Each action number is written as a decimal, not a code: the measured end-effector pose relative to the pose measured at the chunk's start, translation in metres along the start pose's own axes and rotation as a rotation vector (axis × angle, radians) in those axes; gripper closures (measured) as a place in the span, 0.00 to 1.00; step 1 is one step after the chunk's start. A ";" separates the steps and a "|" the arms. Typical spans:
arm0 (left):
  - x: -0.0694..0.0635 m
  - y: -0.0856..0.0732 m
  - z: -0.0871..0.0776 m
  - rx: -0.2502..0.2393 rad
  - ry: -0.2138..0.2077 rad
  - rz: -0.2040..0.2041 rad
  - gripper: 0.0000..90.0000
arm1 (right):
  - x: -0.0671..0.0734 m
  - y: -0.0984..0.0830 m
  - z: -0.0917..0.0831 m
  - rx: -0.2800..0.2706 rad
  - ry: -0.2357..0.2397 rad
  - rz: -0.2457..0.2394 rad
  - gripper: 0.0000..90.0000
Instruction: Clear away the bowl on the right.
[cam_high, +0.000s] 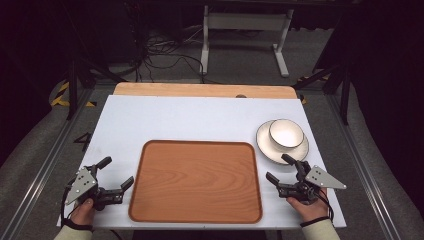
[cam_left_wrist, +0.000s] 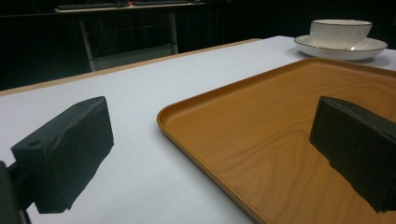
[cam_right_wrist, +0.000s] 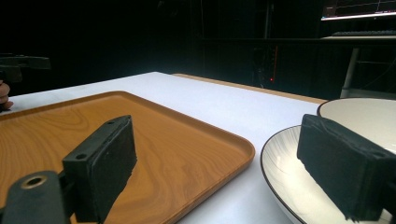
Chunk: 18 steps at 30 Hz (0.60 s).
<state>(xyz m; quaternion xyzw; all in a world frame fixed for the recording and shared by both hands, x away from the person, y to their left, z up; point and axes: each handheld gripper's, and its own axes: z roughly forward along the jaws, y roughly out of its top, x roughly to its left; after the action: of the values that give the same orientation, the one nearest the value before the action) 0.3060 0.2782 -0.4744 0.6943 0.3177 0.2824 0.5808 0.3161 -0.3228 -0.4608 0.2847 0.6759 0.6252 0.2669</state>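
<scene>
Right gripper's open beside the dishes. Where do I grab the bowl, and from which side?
Judging by its pose, take the bowl by its thin upright rim on the near side, facing the right gripper: one jaw inside, one outside. It sits upright and open on the plate, so come from above to clear the plate's rim.

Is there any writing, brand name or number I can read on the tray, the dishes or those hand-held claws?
None that can be read.
Wooden tray: only wood grain, no text.
Bowl and plate: plain white with a dark rim line.
Left claw and right claw: no legible marking.
Screen strip in the right gripper view: too blurred to read.
</scene>
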 end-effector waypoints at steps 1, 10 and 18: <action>0.000 0.000 0.000 0.001 -0.001 0.001 0.00 | 0.000 0.000 0.000 0.000 0.000 0.000 0.14; 0.000 0.000 0.000 0.001 -0.003 -0.001 0.00 | 0.000 0.000 0.000 0.000 0.000 0.002 0.14; 0.000 0.000 0.000 0.002 -0.002 0.000 0.00 | 0.000 0.000 0.000 0.003 0.004 -0.001 0.14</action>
<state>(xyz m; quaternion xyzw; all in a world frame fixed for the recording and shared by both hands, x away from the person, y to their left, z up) 0.3063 0.2781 -0.4743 0.6952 0.3172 0.2813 0.5804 0.3164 -0.3227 -0.4608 0.2834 0.6775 0.6247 0.2654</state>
